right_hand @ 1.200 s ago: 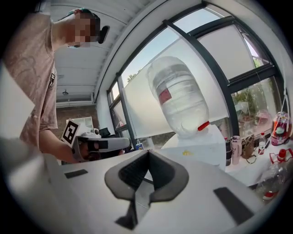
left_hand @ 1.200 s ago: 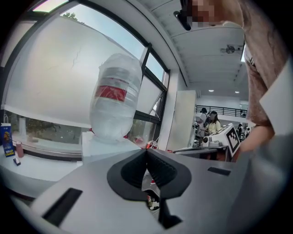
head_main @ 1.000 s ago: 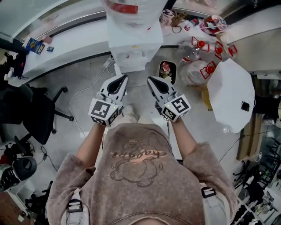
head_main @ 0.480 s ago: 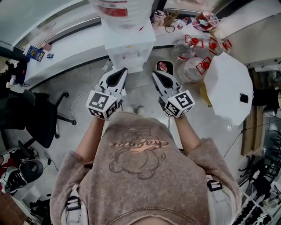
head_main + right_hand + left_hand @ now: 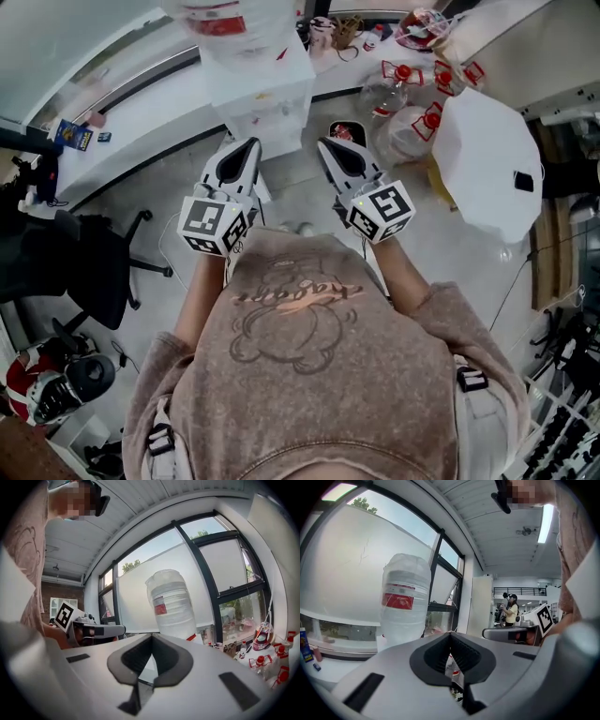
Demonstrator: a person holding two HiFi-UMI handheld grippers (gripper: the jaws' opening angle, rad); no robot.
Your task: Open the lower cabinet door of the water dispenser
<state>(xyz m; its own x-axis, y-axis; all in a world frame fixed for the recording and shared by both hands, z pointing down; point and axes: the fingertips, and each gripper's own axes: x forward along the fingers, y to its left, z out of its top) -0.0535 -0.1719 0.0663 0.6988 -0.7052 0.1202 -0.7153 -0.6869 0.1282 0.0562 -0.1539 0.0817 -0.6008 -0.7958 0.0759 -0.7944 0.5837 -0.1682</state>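
Note:
The white water dispenser (image 5: 258, 98) stands against the window counter with a large clear bottle (image 5: 220, 17) with a red label on top. From above I see only its top and a strip of its front, so the lower cabinet door cannot be made out. My left gripper (image 5: 250, 143) and right gripper (image 5: 324, 143) hover side by side just in front of it. Both are shut and hold nothing. The left gripper view shows the bottle (image 5: 405, 603) past the closed jaws. In the right gripper view the bottle (image 5: 171, 604) rises above the closed jaws.
Several empty red-capped bottles (image 5: 412, 94) lie on the floor right of the dispenser, beside a large white board (image 5: 487, 159). A small bin (image 5: 349, 133) sits by the dispenser's right side. A black office chair (image 5: 94, 267) stands at the left. Another person (image 5: 511, 612) stands far off.
Both grippers have risen a little, still side by side and shut. The dispenser sits higher in the head view, and both gripper tips are closer to its front.

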